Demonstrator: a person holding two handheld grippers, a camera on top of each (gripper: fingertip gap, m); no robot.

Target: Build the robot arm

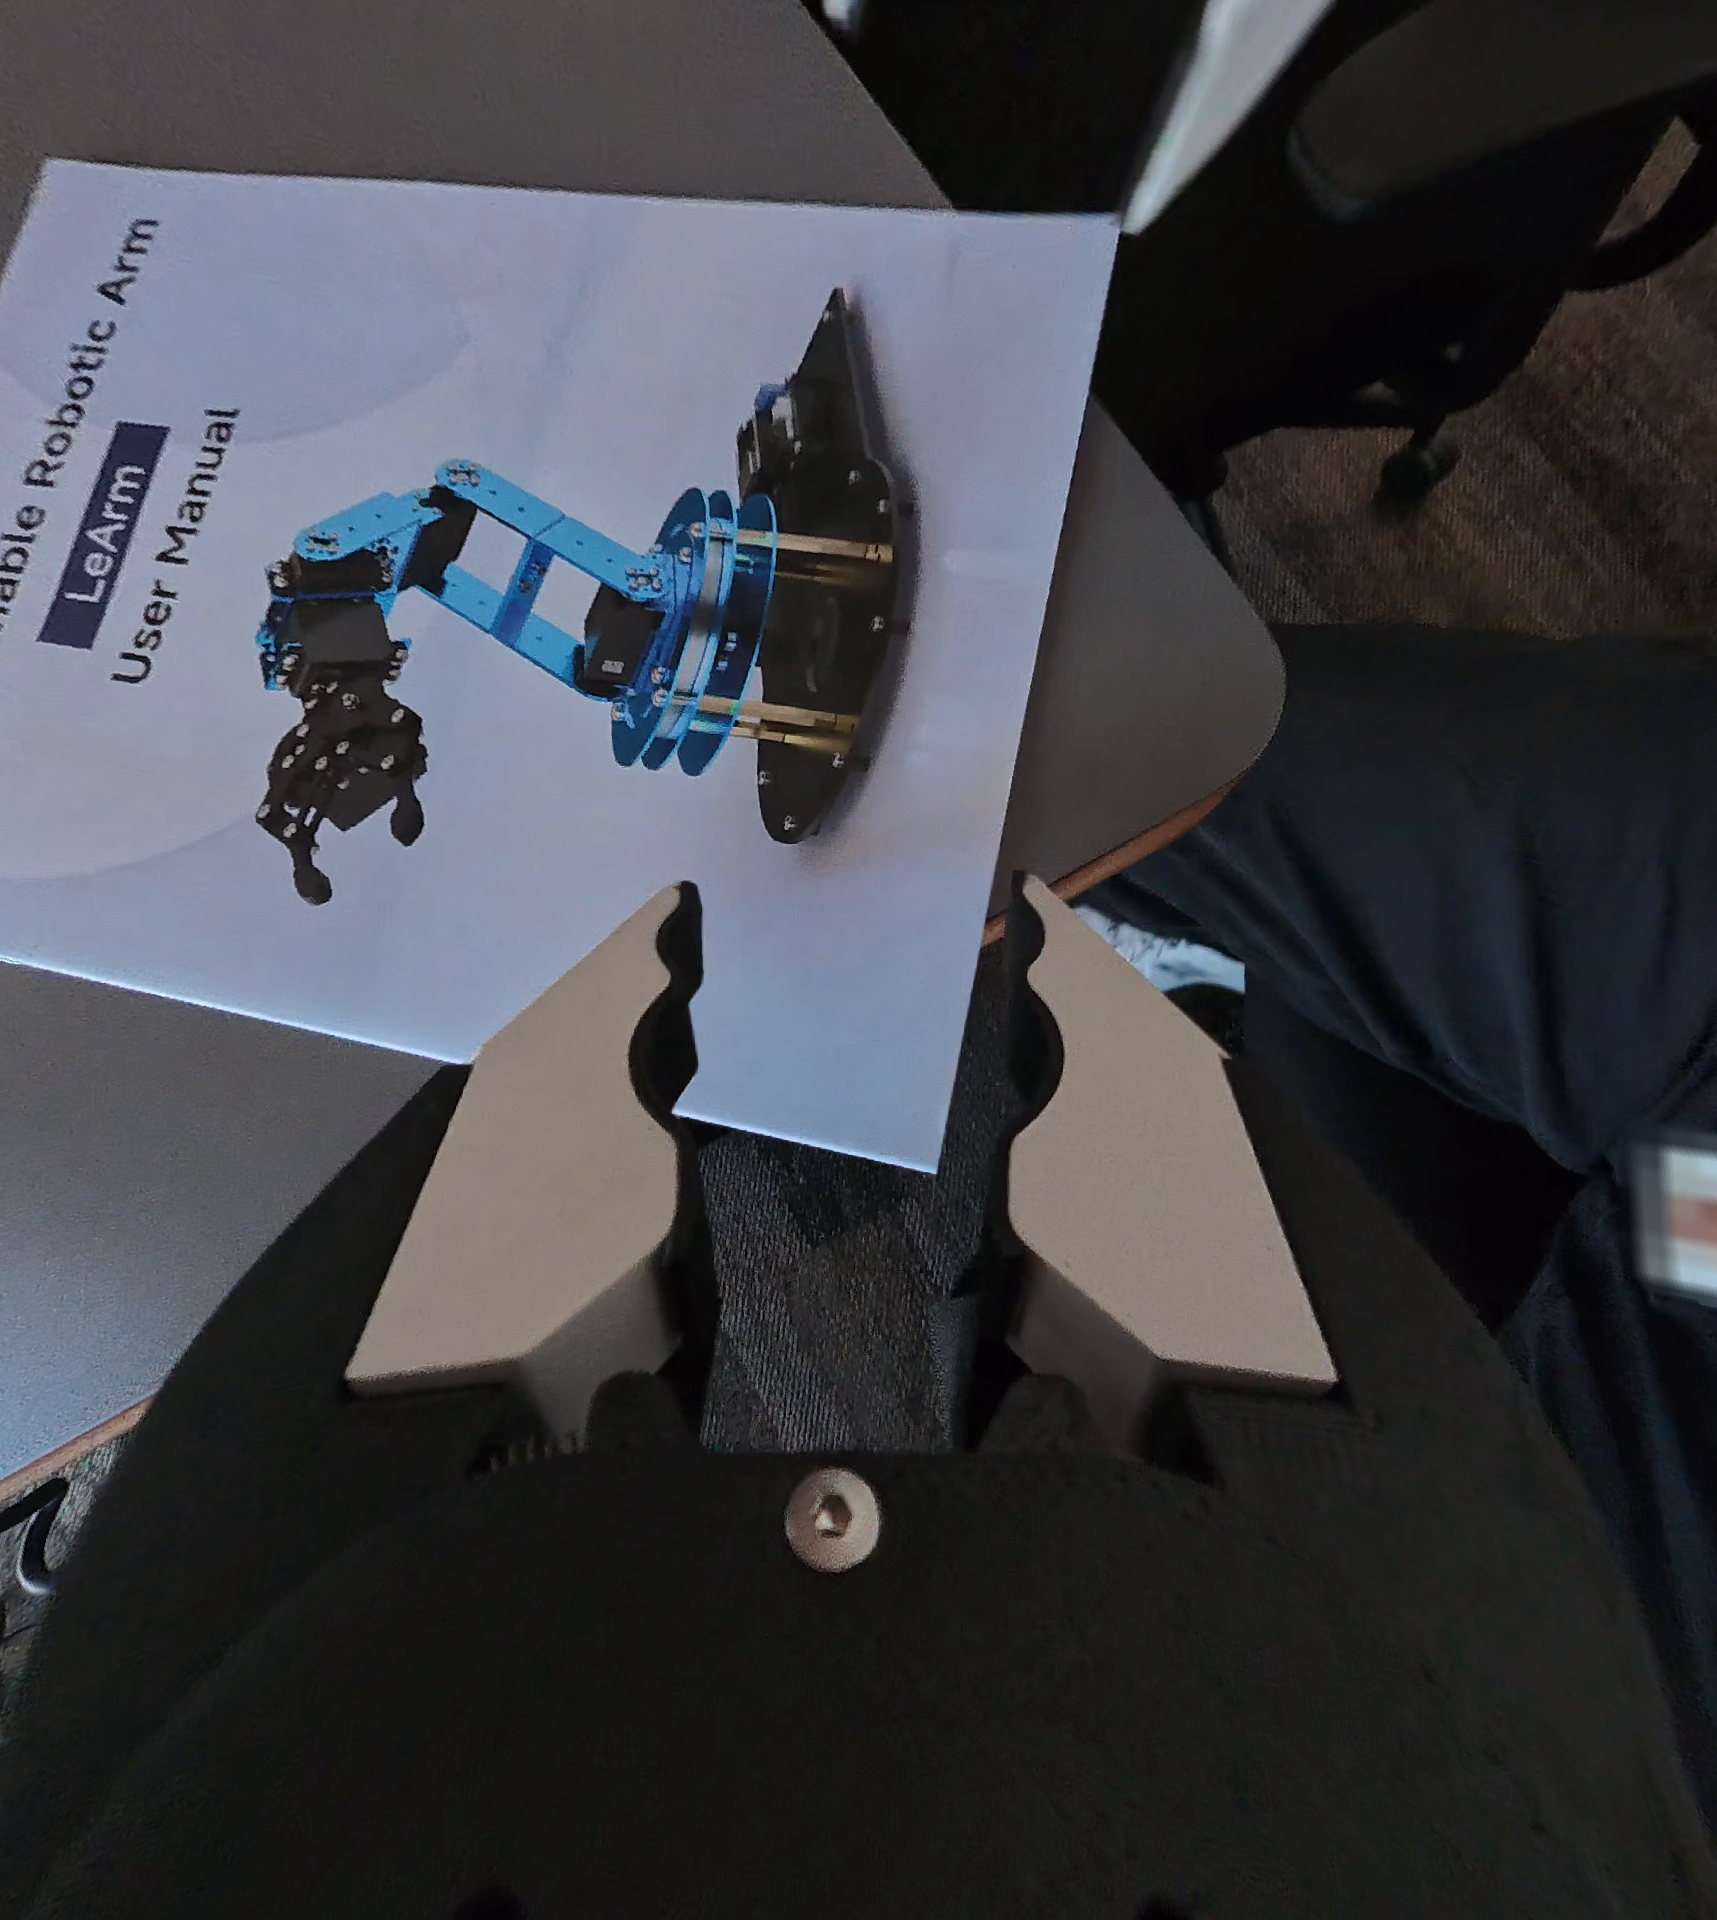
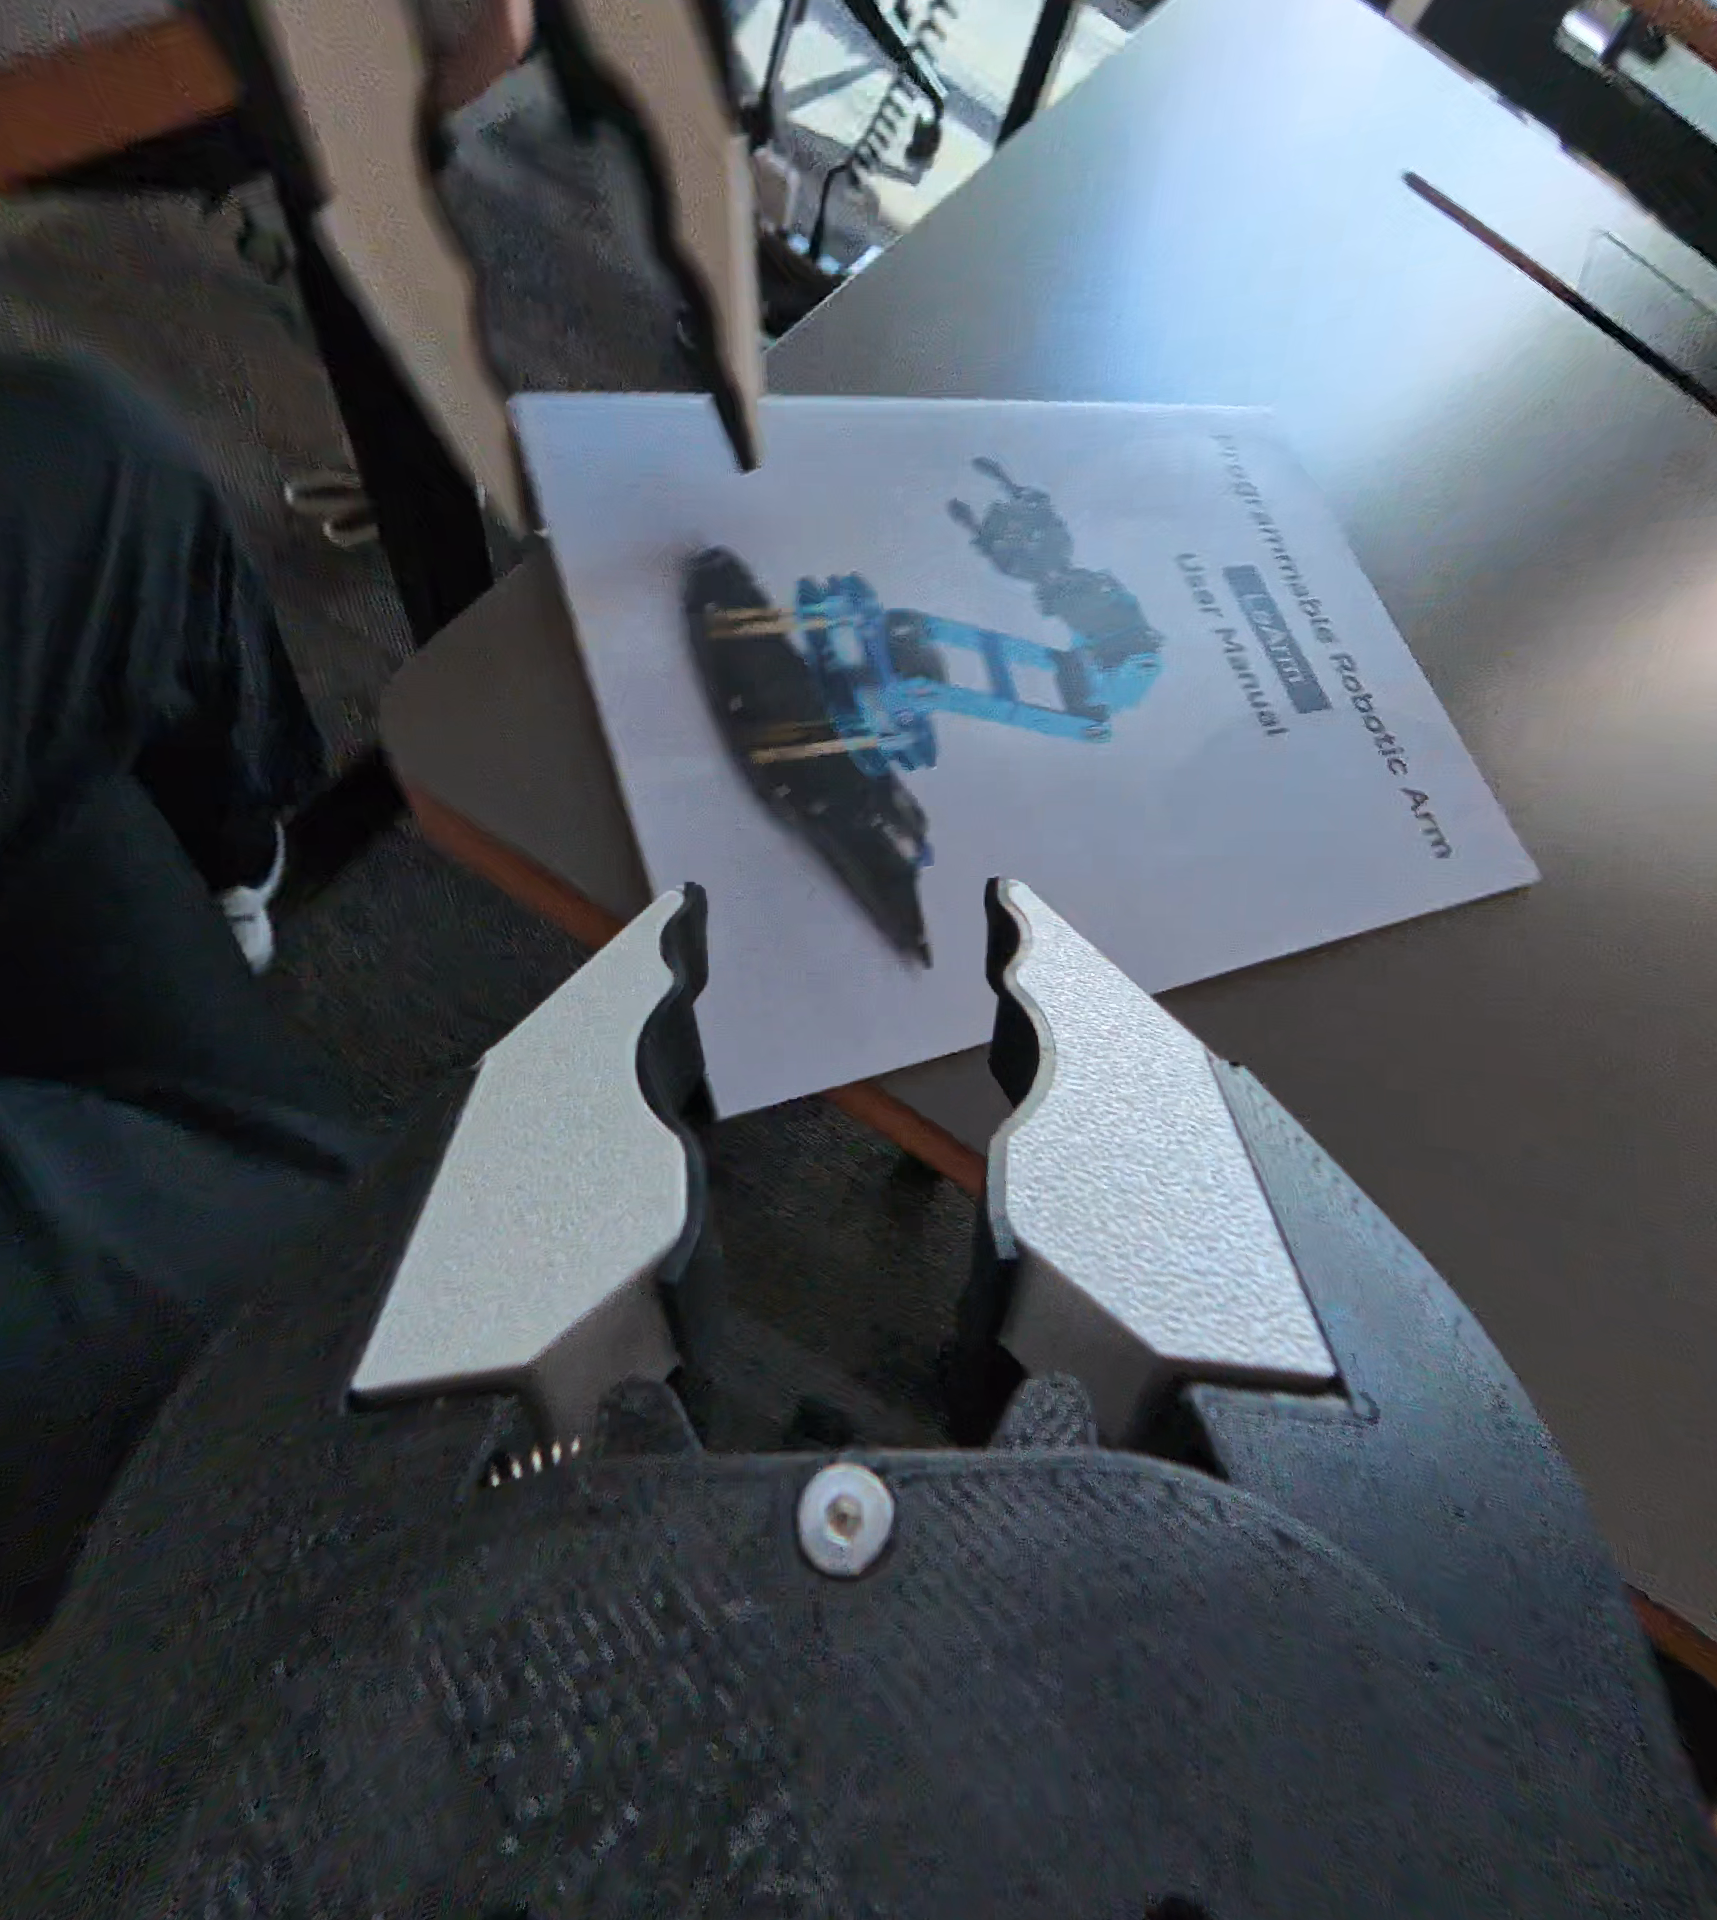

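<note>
A white booklet (image 1: 542, 582) with a picture of a blue robot arm on its cover lies on a grey table (image 1: 106, 1195). One side of it overhangs the table's rounded corner. My left gripper (image 1: 854, 894) is open, with one overhanging corner of the booklet between its fingers, not pinched. In the right wrist view the booklet (image 2: 989, 727) lies ahead. My right gripper (image 2: 843, 894) is open, with the booklet's near overhanging corner between its fingertips. The left gripper (image 2: 625, 488) shows at the top left there, open, straddling the booklet's far corner.
A person in dark clothes (image 1: 1508, 883) stands close to the table corner and also shows in the right wrist view (image 2: 54, 623). A black chair base (image 1: 1456, 312) stands on the carpet beyond. The table top (image 2: 1456, 1143) has a dark seam (image 2: 1612, 312) farther back. One gripper's finger ends stand about 12 centimetres off the other's.
</note>
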